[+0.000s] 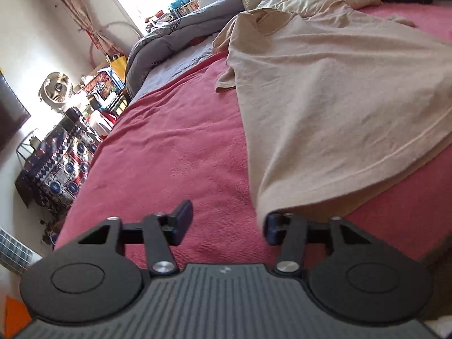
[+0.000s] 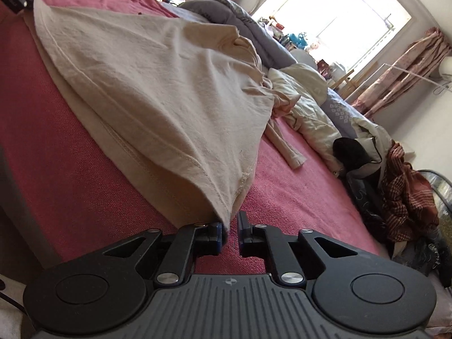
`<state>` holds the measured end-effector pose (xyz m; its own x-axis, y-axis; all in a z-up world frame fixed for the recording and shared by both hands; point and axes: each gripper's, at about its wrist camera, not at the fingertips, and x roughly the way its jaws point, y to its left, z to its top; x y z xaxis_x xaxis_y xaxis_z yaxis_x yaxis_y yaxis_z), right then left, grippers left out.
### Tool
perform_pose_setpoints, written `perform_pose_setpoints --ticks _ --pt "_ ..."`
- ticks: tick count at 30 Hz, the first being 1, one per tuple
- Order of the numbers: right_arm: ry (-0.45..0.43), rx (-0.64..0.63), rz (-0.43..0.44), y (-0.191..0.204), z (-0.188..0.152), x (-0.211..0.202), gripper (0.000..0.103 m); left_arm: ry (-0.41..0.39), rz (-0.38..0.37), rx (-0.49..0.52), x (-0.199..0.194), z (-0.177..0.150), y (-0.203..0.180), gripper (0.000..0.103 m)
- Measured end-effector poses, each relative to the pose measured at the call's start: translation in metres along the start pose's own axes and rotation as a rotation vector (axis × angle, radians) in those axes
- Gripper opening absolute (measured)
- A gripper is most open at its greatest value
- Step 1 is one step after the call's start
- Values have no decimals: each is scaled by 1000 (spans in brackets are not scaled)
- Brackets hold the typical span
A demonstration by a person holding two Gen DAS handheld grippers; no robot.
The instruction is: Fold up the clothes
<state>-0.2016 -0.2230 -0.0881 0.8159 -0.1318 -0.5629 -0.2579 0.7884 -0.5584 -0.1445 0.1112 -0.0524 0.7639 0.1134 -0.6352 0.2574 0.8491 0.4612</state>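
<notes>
A cream shirt [image 1: 325, 90] lies spread across the pink blanket [image 1: 175, 147] on the bed, its hem towards the near edge and its sleeves bunched at the far end beside a grey quilt [image 1: 175, 39]. The left tool [image 1: 226, 221] stands wide, the shirt's near left corner draped against one finger and not pinched. The right tool [image 2: 229, 233] is parted only narrowly, the shirt's near right corner [image 2: 226, 206] hanging at the gap; its pads do not press on the cloth. A heap of dark and checked clothes [image 2: 406, 195] sits at the right.
</notes>
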Motion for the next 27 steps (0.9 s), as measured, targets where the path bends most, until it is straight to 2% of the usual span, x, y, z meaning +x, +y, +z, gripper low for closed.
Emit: perform_pose_setpoints --ticks 2,4,6,7,9,10,12,14,16,17,18,20,22,23,24,25,26,27 --pt "18 75 66 -17 0 -4 31 6 -42 10 -8 -3 10 66" --pt "43 188 176 -43 1 -8 56 25 -69 11 -14 -7 20 73" --pt "62 319 298 -71 0 -11 71 55 -78 18 -19 -12 29 77" --pt "68 392 362 -86 -1 -12 72 85 -82 23 -20 -16 33 77" --pt "53 493 405 -109 -3 -12 72 142 -98 33 -21 -27 38 78" --pt "29 537 390 -121 -3 -10 72 172 -73 38 -21 -33 39 78" --pt "-14 633 315 -147 -2 5 75 202 -2 15 -21 -37 46 78" --pt "-40 742 233 -172 0 34 77 178 25 -60 -24 -29 58 78" --pt "-28 828 200 -192 3 81 77 80 -44 -176 -30 -5 69 77" --pt "-8 843 219 -196 9 104 76 7 -101 -212 -33 9 68 77" --pt "10 858 235 -200 14 127 75 -82 -174 -246 -36 24 62 78" --pt "19 868 208 -200 29 165 74 -222 -350 -278 -36 58 34 84" --pt "7 906 180 -200 41 197 74 -255 -481 -247 -23 89 -11 85" --pt "8 921 171 -199 46 211 74 -258 -519 -204 -17 98 -34 85" --pt "41 925 160 -196 50 230 70 -263 -556 -160 -11 108 -57 85" --pt "76 910 160 -192 53 244 50 -271 -574 -118 -5 115 -80 84" --pt "110 874 150 -187 58 256 47 -271 -590 -88 0 121 -99 84" --pt "106 842 138 -185 63 259 41 -261 -617 -60 6 125 -114 84"
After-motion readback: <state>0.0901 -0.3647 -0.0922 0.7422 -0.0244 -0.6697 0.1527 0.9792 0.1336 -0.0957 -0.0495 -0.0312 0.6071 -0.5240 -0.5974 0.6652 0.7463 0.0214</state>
